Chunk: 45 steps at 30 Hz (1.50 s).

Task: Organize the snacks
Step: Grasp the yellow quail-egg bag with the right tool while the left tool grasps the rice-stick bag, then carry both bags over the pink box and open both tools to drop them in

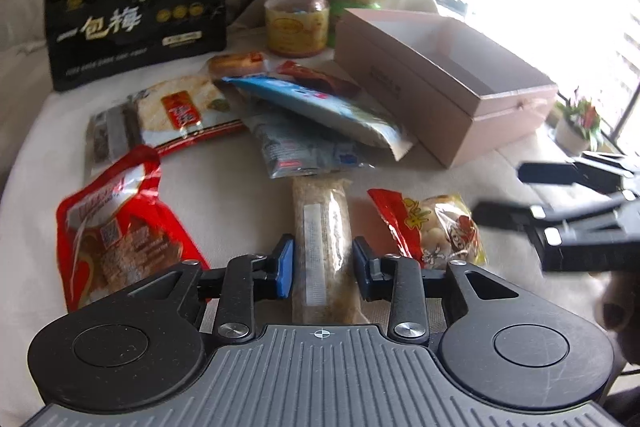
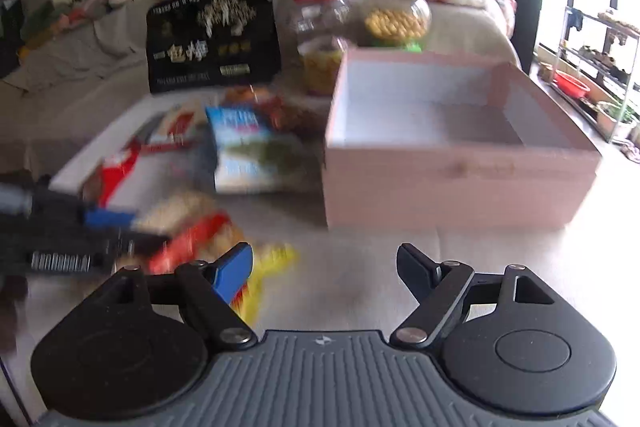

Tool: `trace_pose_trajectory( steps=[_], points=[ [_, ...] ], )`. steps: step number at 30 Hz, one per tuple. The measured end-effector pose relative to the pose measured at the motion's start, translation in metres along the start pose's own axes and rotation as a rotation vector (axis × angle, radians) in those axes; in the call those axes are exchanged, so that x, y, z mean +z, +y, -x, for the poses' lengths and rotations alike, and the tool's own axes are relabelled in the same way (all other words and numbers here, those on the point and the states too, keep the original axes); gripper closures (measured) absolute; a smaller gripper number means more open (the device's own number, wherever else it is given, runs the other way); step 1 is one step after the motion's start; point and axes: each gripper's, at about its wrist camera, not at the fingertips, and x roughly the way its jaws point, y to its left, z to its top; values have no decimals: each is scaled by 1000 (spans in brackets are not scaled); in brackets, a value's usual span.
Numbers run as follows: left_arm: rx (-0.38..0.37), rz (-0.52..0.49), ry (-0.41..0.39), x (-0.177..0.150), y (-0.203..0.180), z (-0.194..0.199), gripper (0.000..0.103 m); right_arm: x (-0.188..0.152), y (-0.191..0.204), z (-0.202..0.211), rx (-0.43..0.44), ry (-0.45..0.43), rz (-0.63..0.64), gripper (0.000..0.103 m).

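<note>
Your left tongs (image 1: 323,263) straddle a long tan packet (image 1: 322,247), pads apart from it, released. Your right tongs (image 2: 325,271) stand wide, nothing between, near the pink box (image 2: 460,183).

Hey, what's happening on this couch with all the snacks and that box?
A person is sorting snacks with two handheld claws. The left claw straddles a long tan snack bar, its pads beside it but not clearly squeezing. The right claw is open and holds nothing. The pink box looks empty, with packets still scattered beside it.
</note>
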Motion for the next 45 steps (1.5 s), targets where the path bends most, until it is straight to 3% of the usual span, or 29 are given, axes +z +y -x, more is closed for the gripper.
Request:
trace_pose_trajectory(
  steps=[3, 9, 13, 19, 25, 31, 34, 37, 41, 45],
  points=[
    [-9, 39, -11, -5, 7, 5, 68, 20, 3, -14, 18, -8, -4, 22],
    [-21, 75, -23, -9, 13, 9, 68, 39, 11, -37, 169, 36, -53, 21],
    [-23, 83, -39, -11, 14, 9, 68, 31, 21, -32, 113, 25, -14, 20],
    [-38, 102, -68, -17, 15, 11, 68, 11, 22, -22, 137, 88, -4, 19],
    [-75, 151, -51, -25, 17, 20, 68, -12, 47, -1, 133, 61, 157, 19],
    [-89, 207, -46, -34, 22, 31, 69, -24, 71, -7, 8, 40, 315, 19],
    [-71, 208, -48, -37, 21, 35, 69, -19, 77, -17, -7, 2, 353, 19],
    [-81, 229, -56, -42, 25, 37, 69, -5, 75, -35, 26, 23, 322, 19],
    [-96, 256, -69, -46, 29, 38, 69, 16, 59, -57, 99, 119, 133, 17],
    [-95, 252, -87, -49, 28, 38, 69, 9, 55, -53, 99, 85, 64, 13]
  ],
)
